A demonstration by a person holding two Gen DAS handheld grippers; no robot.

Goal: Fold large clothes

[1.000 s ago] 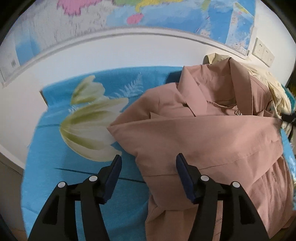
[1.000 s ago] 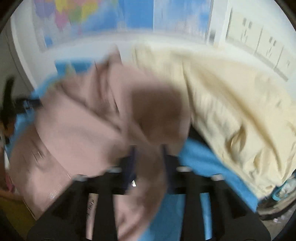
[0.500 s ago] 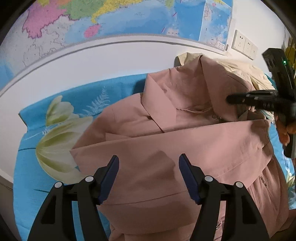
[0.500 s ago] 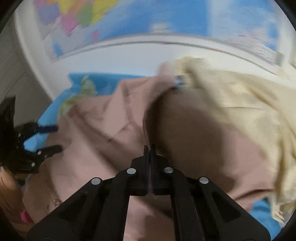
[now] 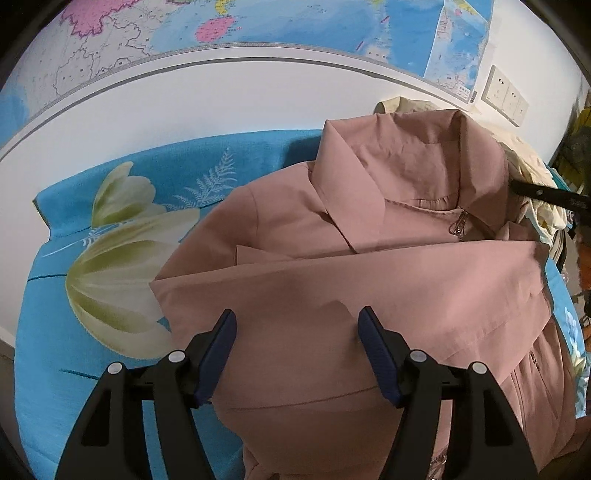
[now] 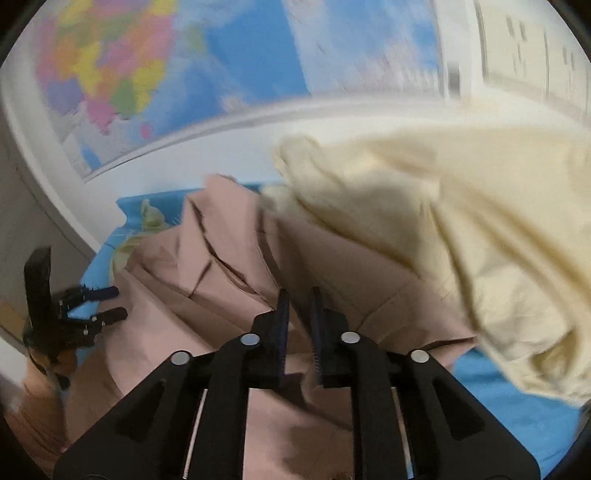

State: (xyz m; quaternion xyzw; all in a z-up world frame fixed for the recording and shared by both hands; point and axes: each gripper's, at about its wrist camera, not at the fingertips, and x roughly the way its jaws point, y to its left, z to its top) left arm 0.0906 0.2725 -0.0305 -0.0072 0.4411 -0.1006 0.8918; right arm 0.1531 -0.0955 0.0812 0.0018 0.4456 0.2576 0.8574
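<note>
1. I see a pink jacket (image 5: 369, 280) lying on a blue floral sheet (image 5: 74, 369), collar toward the wall, zipper pull near the neck, with one sleeve (image 5: 351, 288) folded flat across the chest

2. My left gripper (image 5: 295, 354) hovers just above that folded sleeve with its jaws wide apart and nothing between them; the sleeve's long axis runs side to side across my view, roughly square to the fingers

3. My right gripper (image 6: 298, 321) is low over the jacket's right-hand side; its jaws stand only a narrow gap apart, and motion blur keeps me from telling whether any cloth is pinched there

4. A cream garment (image 6: 461, 229) is heaped just beside the jacket on the right, overlapping its shoulder

5. I judge the left gripper nearer the sleeve's left fold edge, which lies just ahead and left of it; the right gripper is nearer the cuff end and the far shoulder

6. A wall map (image 5: 332, 29) hangs behind the bed
</note>
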